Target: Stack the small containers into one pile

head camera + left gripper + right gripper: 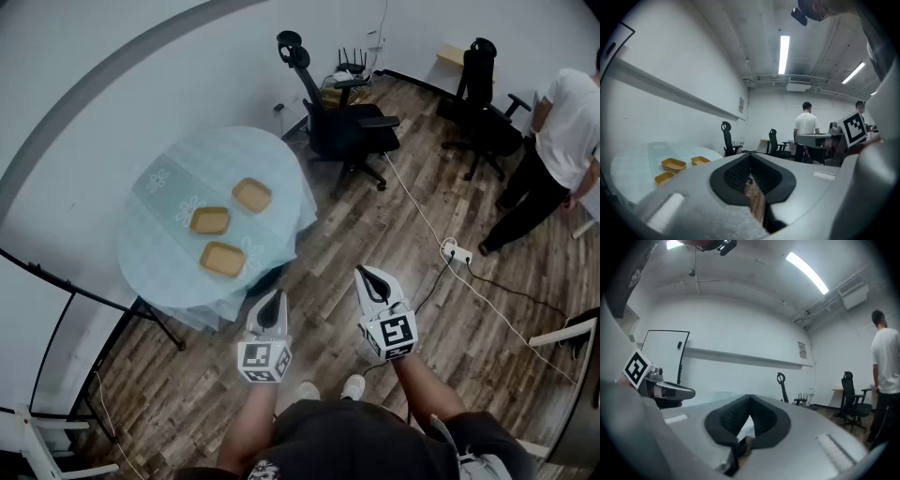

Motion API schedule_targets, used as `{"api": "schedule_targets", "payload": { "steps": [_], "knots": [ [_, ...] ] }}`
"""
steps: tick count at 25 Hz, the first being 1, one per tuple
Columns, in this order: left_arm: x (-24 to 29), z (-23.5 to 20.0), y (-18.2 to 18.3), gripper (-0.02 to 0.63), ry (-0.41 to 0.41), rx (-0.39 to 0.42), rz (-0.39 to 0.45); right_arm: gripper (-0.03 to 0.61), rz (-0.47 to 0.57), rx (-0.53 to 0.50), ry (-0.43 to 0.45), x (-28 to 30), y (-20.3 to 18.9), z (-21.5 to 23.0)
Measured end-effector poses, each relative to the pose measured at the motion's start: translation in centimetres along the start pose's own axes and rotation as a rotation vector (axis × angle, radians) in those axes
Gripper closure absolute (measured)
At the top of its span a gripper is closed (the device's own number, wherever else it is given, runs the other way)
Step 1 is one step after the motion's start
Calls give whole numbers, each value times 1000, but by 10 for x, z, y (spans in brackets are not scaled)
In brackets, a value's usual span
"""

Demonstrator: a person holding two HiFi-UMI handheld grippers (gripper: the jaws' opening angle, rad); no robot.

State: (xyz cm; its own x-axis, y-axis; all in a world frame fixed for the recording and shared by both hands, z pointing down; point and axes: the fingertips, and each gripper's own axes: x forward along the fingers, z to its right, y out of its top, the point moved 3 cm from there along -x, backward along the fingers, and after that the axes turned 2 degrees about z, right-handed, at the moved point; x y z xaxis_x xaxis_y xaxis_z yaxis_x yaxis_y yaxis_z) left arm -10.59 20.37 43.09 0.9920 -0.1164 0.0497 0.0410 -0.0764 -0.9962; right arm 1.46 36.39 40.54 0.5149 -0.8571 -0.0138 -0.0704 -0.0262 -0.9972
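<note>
Three shallow tan containers lie apart on the round table (pixel 164 272) with its pale blue cloth: one at the back (pixel 252 195), one in the middle (pixel 210 220), one nearest me (pixel 223 259). My left gripper (pixel 273 296) hangs level over the wooden floor just off the table's near edge, its jaws shut and empty. My right gripper (pixel 367 274) is beside it, further right, also shut and empty. In the left gripper view the containers (pixel 673 164) show at the left, beyond the closed left gripper (pixel 750 156). The right gripper view shows only the closed right gripper (pixel 749 398) and a wall.
A black office chair (pixel 347 127) stands just right of the table, another (pixel 483 94) further back. A person in a white shirt (pixel 567 131) stands at the far right. A power strip (pixel 457 251) and cables lie on the floor. A black metal frame (pixel 56 281) stands left of the table.
</note>
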Motion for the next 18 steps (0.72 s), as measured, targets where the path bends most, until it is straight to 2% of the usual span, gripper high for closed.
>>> {"api": "schedule_targets", "payload": {
  "steps": [9, 18],
  "knots": [
    [-25, -23, 9, 609, -2, -7, 7, 577, 16, -60, 15, 2, 24, -51],
    [-66, -63, 14, 609, -18, 5, -2, 577, 57, -37, 37, 15, 45, -122]
  ]
}}
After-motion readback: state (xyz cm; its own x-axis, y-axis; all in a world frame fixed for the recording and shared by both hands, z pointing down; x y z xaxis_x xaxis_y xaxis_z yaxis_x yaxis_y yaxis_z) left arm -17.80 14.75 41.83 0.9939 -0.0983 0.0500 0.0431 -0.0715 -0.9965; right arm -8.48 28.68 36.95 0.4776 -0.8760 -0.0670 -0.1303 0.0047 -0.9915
